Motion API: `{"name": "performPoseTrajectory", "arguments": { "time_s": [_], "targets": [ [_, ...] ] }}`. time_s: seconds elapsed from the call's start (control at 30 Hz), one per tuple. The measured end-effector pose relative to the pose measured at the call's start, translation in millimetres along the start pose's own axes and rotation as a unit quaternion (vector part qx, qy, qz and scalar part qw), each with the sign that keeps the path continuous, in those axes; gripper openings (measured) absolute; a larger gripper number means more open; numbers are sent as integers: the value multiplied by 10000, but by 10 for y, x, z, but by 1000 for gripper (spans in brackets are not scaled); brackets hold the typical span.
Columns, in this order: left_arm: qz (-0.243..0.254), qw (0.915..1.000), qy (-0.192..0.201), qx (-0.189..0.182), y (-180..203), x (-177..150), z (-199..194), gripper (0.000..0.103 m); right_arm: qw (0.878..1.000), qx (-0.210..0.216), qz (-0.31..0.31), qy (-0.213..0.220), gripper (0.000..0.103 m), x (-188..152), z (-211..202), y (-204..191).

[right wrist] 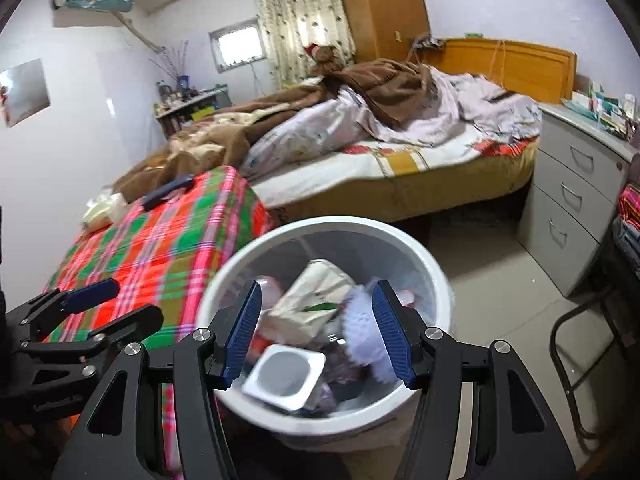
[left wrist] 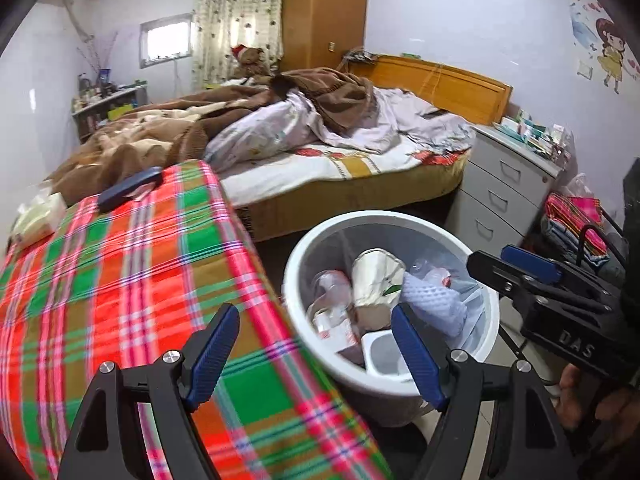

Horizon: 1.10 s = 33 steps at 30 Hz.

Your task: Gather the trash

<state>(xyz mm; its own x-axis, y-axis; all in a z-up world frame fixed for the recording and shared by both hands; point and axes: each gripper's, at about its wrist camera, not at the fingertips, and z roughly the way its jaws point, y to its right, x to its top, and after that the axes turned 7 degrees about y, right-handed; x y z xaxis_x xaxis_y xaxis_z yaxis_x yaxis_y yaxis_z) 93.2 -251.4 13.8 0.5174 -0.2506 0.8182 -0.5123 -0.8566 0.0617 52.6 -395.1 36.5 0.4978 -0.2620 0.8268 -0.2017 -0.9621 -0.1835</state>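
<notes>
Blue-padded fingers of the right hand-held gripper (right wrist: 316, 334) stand apart over a white trash bin (right wrist: 438, 276), nothing between them. Bin contents: a white plastic tray (right wrist: 286, 376), a crumpled paper carton (right wrist: 308, 296), a lilac foam net (right wrist: 362, 334) and clear plastic bottles (left wrist: 332, 292). Left hand-held gripper (left wrist: 316, 354), jaws likewise apart and empty, straddles the edge of a table (left wrist: 120, 264) covered in red-green plaid cloth, just beside the bin. On the table's far end lie a dark flat case (left wrist: 130, 188) and a pale tissue pack (left wrist: 38, 218). Behind: an unmade bed (left wrist: 340, 164) and a grey drawer cabinet (left wrist: 500, 188).
</notes>
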Motion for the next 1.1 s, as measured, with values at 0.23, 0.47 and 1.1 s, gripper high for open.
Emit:
{"name": "performPoseTrajectory", "arguments": {
  "time_s": [0.23,0.47,1.1],
  "targets": [
    [-164,9979,284,557,-212,-212,-439,78,9995,239,-100,192,59,-133,-163,-248],
    [-239,9920,477,1140,-369,-452,-798,78,9984,450,-252,250,60,-243,-236,-462],
    [-491,9858,785,1400,-496,-868,-1365,78,9962,518,-452,530,61,-485,-509,-800]
  ]
}}
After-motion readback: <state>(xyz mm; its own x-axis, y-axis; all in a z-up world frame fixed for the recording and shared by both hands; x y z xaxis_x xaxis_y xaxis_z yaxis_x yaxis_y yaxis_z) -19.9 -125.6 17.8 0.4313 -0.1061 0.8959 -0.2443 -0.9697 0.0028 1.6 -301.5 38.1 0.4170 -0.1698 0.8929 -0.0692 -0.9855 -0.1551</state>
